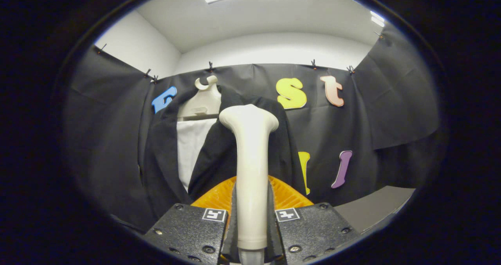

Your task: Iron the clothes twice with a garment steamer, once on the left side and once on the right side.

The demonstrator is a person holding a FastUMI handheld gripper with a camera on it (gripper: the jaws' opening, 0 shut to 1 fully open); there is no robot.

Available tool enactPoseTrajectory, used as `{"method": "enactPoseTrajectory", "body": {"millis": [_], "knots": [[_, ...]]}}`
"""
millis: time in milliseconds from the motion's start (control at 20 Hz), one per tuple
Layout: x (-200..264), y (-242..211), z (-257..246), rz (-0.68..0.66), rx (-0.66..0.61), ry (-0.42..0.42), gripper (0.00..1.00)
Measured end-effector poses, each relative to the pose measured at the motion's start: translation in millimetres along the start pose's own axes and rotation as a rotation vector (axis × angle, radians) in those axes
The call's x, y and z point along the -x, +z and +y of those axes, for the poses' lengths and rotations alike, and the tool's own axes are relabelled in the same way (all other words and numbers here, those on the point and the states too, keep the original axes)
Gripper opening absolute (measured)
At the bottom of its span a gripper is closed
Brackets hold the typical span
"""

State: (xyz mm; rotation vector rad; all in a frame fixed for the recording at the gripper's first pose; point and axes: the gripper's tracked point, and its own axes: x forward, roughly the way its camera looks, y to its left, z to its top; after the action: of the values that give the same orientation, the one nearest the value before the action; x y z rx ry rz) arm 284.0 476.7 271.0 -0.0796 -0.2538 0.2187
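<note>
a cream-white garment steamer stands upright between the two fingers of the gripper, its long smooth handle rising from the gap and widening at the top into a rounded, flared head. the fingers are closed in against the handle from both sides, one to its left and one to its right, with no gap showing between them and the plastic, so the steamer is gripped at its lower part. a short grey stub of the steamer shows just below the handle, low between the fingers.

beyond the steamer's head hangs a black jacket, open at the front, its lapels parting to show a white shirt underneath. the garments hang on a pale hanger whose hook rises just above the collar, against the booth's black cloth wall. the steamer's head sits in front of the jacket's right-hand panel, near the shoulder and just beside the open front; whether it touches the cloth cannot be told.

an orange ribbed part spreads out behind the handle, just ahead of the fingers. a grey surface lies off to the right below the wall.
</note>
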Motion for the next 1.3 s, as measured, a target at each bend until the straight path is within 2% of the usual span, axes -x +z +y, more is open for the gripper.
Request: {"method": "enactPoseTrajectory", "body": {"millis": [650, 1300], "knots": [[30.4, -60.3, -17.4, 0.114, 0.081, -0.021, 0.33], [71.8, -117.8, -9.1, 0.259, 0.108, 0.005, 0.33]]}}
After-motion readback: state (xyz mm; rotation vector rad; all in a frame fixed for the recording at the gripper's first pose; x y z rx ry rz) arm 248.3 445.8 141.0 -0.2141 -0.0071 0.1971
